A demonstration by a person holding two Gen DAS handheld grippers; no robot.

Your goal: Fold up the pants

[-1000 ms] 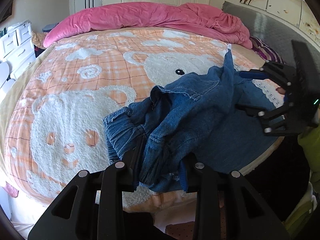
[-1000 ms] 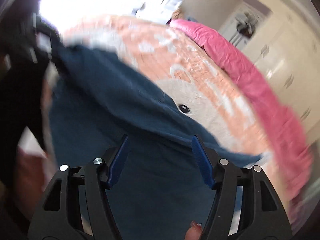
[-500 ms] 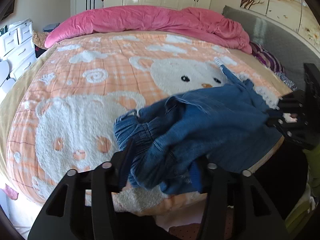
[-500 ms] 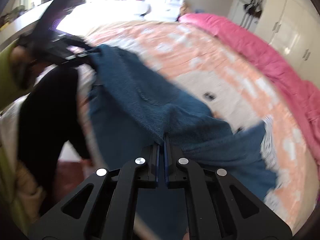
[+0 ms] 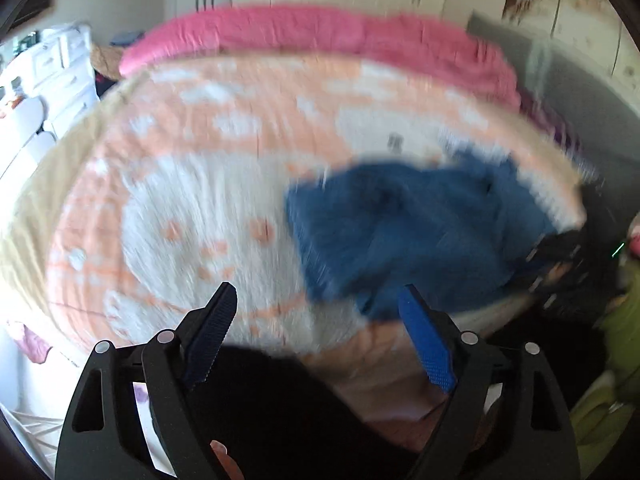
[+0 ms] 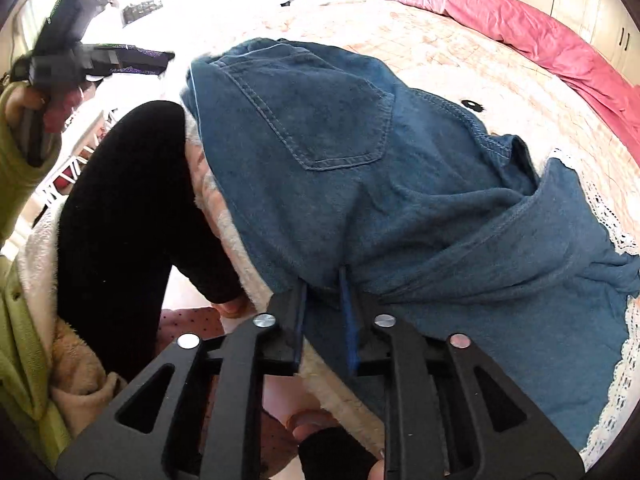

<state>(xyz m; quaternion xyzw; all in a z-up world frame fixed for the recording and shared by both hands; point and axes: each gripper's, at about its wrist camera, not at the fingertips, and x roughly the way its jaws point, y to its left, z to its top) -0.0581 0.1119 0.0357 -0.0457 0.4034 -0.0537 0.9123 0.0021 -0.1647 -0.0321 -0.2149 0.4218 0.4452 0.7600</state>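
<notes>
Blue denim pants (image 6: 360, 168) lie bunched on the orange and white bear blanket (image 6: 460, 52) near the bed's front edge, back pocket up, lace-trimmed hems to the right. My right gripper (image 6: 324, 284) is at their near fold. Its jaws are opening, a narrow gap shows between the pads, and denim drapes over the tips. In the blurred left wrist view the pants (image 5: 400, 232) lie ahead and to the right. My left gripper (image 5: 316, 300) is pulled back from them, jaws opening wide with nothing between. That same left gripper (image 6: 160, 60) shows in the right wrist view, held in a green-sleeved hand.
A pink duvet (image 5: 320, 36) is heaped along the bed's far side. White drawers (image 5: 52, 80) stand at the left, wardrobes behind. A grey headboard (image 5: 580, 112) runs along the right. The person's black-clad leg (image 6: 120, 208) presses against the bed's front edge.
The left gripper let go of the waistband, opened wide and drew back. The pants dropped onto the blanket. The right gripper shut on the near fold, rolled, and now shows a gap.
</notes>
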